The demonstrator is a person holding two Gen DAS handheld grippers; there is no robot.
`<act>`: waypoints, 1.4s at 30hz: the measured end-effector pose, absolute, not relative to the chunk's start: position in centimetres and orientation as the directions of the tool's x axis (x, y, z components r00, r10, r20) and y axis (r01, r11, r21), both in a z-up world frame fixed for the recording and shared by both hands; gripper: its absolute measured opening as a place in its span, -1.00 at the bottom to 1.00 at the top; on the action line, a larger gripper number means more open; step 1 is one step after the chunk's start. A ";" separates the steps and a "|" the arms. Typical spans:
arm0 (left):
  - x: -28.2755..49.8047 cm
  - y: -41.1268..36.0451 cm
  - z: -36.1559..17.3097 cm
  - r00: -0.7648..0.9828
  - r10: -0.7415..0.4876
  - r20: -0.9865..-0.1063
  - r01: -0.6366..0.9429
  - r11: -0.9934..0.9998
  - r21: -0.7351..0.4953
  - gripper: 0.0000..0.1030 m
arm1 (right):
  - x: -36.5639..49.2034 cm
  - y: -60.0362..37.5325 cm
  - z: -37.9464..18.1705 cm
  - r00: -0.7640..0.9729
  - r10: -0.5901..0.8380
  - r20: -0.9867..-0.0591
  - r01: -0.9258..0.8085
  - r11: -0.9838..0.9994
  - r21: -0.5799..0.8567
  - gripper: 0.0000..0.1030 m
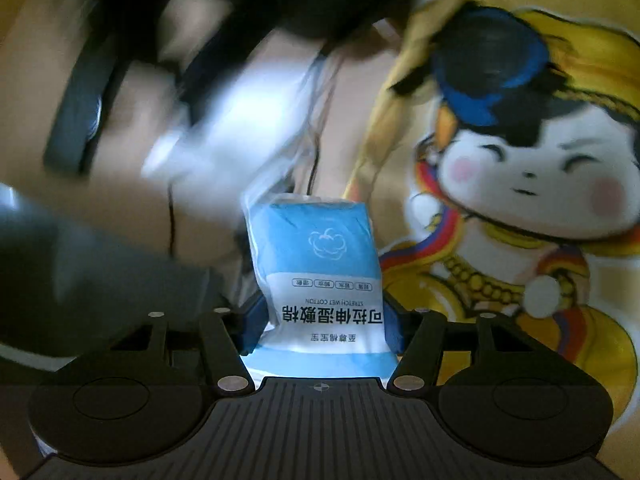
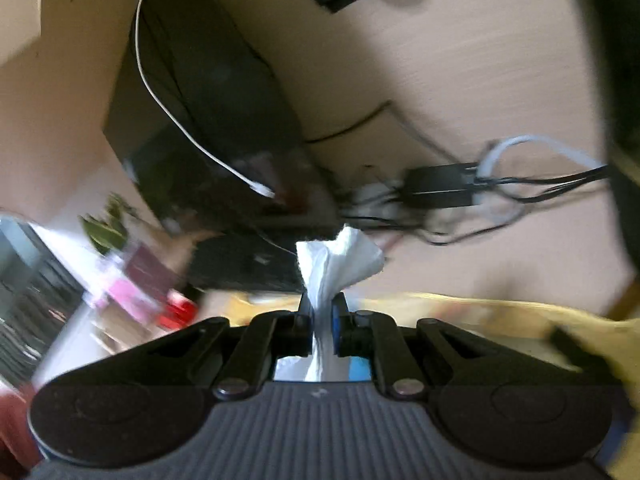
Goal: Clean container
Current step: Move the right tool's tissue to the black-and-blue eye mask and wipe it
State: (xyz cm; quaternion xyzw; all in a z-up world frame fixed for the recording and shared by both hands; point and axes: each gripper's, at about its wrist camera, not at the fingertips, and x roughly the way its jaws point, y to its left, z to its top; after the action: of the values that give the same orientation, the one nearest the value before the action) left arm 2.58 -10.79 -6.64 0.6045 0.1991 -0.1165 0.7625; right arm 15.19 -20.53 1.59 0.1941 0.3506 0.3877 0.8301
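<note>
left wrist view: your left tongs are closed onto the blue-and-white wet cotton packet, the blue pads pressing its two sides near the lower end. the packet stands along the tong axis, its long axis running straight out from the tongs, its torn mouth at the far end, pointing away from you (the printed text reads upside down here). behind it lies a yellow cloth with a cartoon figure and the tan worktop; much of the upper left is motion-blurred.

right wrist view: your right tongs are pinched nearly shut on a white wipe, which fans out beyond the tips and trails back between the pads. its long axis also follows the tongs.

the container to be cleaned cannot be identified in either view. judged from this, the wipe is the working piece, so the right hand leads; locate the container before moving. cables and a black adapter lie on the worktop ahead.
</note>
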 end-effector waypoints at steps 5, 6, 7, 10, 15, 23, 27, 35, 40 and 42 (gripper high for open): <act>2.6 -11.0 -6.1 0.865 0.060 -0.499 0.453 0.338 0.825 0.26 | 15.8 -18.0 -0.6 0.445 0.703 -0.555 -0.522 0.707 0.477 -0.81; 3.0 -10.7 -5.8 0.847 0.065 -0.528 0.466 0.387 0.795 0.28 | 15.5 -18.2 -1.1 0.456 0.682 -0.572 -0.523 0.725 0.448 -0.81; 3.3 -10.6 -5.6 0.831 0.068 -0.553 0.477 0.426 0.769 0.26 | 15.4 -18.4 -1.5 0.465 0.663 -0.587 -0.517 0.741 0.428 -0.81; 3.6 -10.6 -5.4 0.783 0.048 -0.620 0.507 0.529 0.680 0.27 | 15.1 -19.8 -2.7 0.483 0.604 -0.634 -0.486 0.787 0.380 -0.80; 4.1 -10.8 -4.6 0.718 -0.015 -0.696 0.547 0.630 0.551 0.40 | 14.6 -21.7 -3.9 0.480 0.566 -0.670 -0.442 0.816 0.373 -0.80; 4.8 -10.8 -3.8 0.652 -0.078 -0.754 0.569 0.708 0.418 0.55 | 14.3 -22.8 -4.7 0.470 0.554 -0.687 -0.403 0.828 0.391 -0.78; 5.0 -10.5 -3.1 0.630 -0.103 -0.770 0.563 0.744 0.361 0.57 | 14.2 -23.2 -5.0 0.464 0.552 -0.693 -0.390 0.830 0.399 -0.78; 5.8 -7.7 1.2 0.598 -0.234 -0.766 0.480 0.871 0.109 0.76 | 11.8 -27.3 -3.4 0.600 0.464 -0.652 -0.346 0.885 0.311 -0.78; 6.6 -11.3 1.2 0.575 -0.379 -0.726 0.607 0.792 0.068 0.82 | 11.4 -32.7 -4.0 0.642 0.338 -0.688 -0.185 0.939 0.289 -0.78; 7.2 -13.7 -0.2 0.525 -0.430 -0.734 0.687 0.724 0.067 0.82 | 11.5 -34.3 -4.7 0.629 0.315 -0.711 -0.124 0.943 0.308 -0.78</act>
State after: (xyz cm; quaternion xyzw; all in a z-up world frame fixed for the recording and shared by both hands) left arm 7.18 -13.73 -0.23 0.1772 0.3615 -0.3265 0.8552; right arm 11.54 -34.27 -4.74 0.1157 0.4131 0.1225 0.8949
